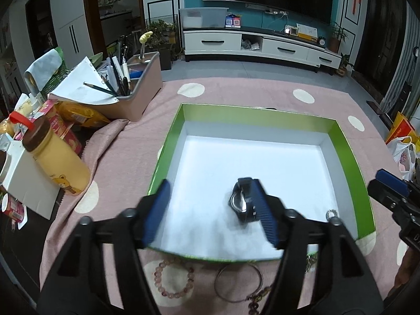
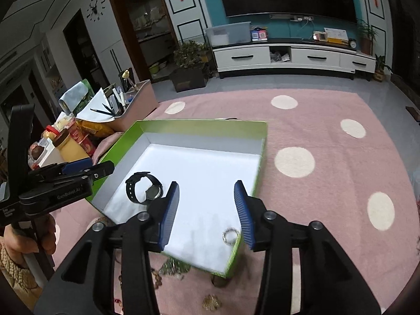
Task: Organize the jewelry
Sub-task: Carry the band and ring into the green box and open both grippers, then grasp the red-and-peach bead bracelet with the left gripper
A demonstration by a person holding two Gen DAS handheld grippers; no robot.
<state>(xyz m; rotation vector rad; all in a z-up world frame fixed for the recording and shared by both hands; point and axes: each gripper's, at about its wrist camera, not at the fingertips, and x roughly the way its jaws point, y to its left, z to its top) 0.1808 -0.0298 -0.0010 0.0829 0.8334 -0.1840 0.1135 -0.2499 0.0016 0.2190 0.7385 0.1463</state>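
Note:
A green box (image 1: 344, 141) with a white floor lies on the pink cloth; it also shows in the right wrist view (image 2: 199, 126). A black watch (image 1: 242, 200) lies inside it, also seen in the right wrist view (image 2: 144, 187). A small silver ring (image 2: 230, 235) lies in the box's near right corner, just visible in the left wrist view (image 1: 331, 214). My left gripper (image 1: 210, 210) is open and empty over the box's near edge, its right finger beside the watch. My right gripper (image 2: 207, 210) is open and empty above the ring. A pink bead bracelet (image 1: 174, 278) and a thin bangle (image 1: 237, 281) lie on the cloth in front of the box.
A yellow bottle (image 1: 57, 157), snack packs and a pen-filled organiser (image 1: 136, 84) crowd the table's left side. More jewellery (image 2: 173, 267) lies on the cloth by the box's near edge. The pink dotted cloth (image 2: 328, 157) stretches to the right.

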